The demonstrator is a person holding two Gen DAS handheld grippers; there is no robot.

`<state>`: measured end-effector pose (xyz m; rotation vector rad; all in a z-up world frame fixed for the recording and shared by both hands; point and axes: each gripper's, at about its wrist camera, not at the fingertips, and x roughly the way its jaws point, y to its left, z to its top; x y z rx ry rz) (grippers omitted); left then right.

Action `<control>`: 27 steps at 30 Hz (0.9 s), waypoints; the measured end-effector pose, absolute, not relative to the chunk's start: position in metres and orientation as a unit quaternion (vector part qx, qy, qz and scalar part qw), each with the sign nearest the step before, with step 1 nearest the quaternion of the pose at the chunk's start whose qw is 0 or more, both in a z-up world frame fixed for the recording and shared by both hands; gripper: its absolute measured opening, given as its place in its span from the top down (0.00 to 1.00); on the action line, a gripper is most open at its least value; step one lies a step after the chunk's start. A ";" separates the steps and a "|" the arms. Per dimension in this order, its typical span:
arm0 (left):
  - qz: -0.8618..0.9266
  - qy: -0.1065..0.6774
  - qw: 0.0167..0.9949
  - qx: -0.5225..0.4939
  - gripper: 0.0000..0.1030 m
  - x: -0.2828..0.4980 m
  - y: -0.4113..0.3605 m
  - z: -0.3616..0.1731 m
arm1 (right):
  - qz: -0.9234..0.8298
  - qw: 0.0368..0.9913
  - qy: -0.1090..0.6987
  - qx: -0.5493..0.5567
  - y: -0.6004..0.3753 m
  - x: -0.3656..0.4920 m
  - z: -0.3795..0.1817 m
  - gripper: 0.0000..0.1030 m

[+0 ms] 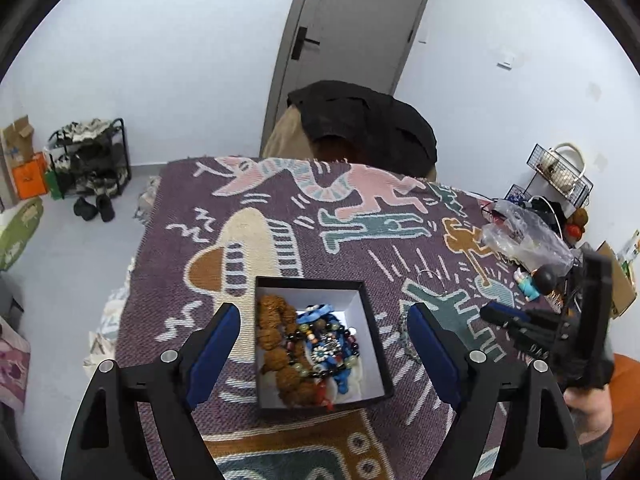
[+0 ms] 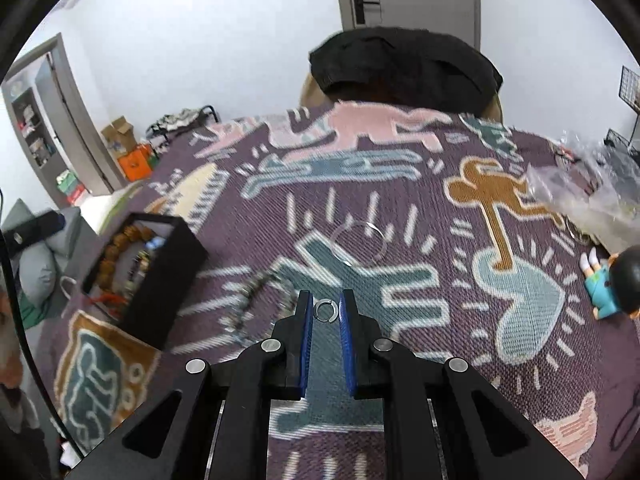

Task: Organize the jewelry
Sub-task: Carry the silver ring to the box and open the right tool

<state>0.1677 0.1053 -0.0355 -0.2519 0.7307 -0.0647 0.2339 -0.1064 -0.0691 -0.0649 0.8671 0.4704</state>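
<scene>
In the left wrist view, the left gripper (image 1: 324,344) stood with its blue-padded fingers (image 1: 212,344) spread wide and nothing between the pads, hovering over an open black box (image 1: 280,280) in the lower middle of the frame. The box, white inside, sat on the patterned purple cloth (image 1: 360,248) that covered the surface. It held a brown seed-bead bracelet (image 1: 274,336) along its left wall and a tangle of mixed-colour bead bracelets (image 1: 328,346) to the right of that. At the right edge of the frame the right gripper (image 1: 504,316) showed from the side, with a hand (image 1: 588,412) under it.

In the right wrist view, the right gripper (image 2: 326,304) had its fingers (image 2: 305,320) drawn close, pinching a small silver ring (image 2: 327,310) between the tips, in the lower middle of the frame. A thin clear bangle (image 2: 360,242) lay on the cloth above it, and a bead bracelet (image 2: 248,300), blurred, lay to the left. The black box appeared at centre left. A small doll figure (image 2: 612,284) lay at the right edge, below a crumpled plastic bag (image 2: 588,188).
</scene>
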 end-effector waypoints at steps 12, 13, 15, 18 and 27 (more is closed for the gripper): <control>-0.008 0.332 0.935 -0.126 0.16 0.144 0.123 -0.030 | 0.286 0.878 0.382 -0.033 -0.062 0.217 -0.027 0.86; -0.007 0.331 0.935 -0.128 0.16 0.143 0.125 -0.030 | 0.293 0.877 0.380 -0.033 -0.058 0.216 -0.023 0.86; -0.003 0.329 0.935 -0.131 0.16 0.140 0.129 -0.031 | 0.305 0.874 0.376 -0.034 -0.051 0.213 -0.018 0.86; 0.008 0.326 0.935 -0.138 0.14 0.135 0.136 -0.033 | 0.317 0.872 0.371 -0.041 -0.037 0.209 -0.012 0.86; 0.019 0.317 0.935 -0.160 0.08 0.122 0.153 -0.042 | 0.348 0.857 0.374 -0.064 0.006 0.200 -0.007 0.86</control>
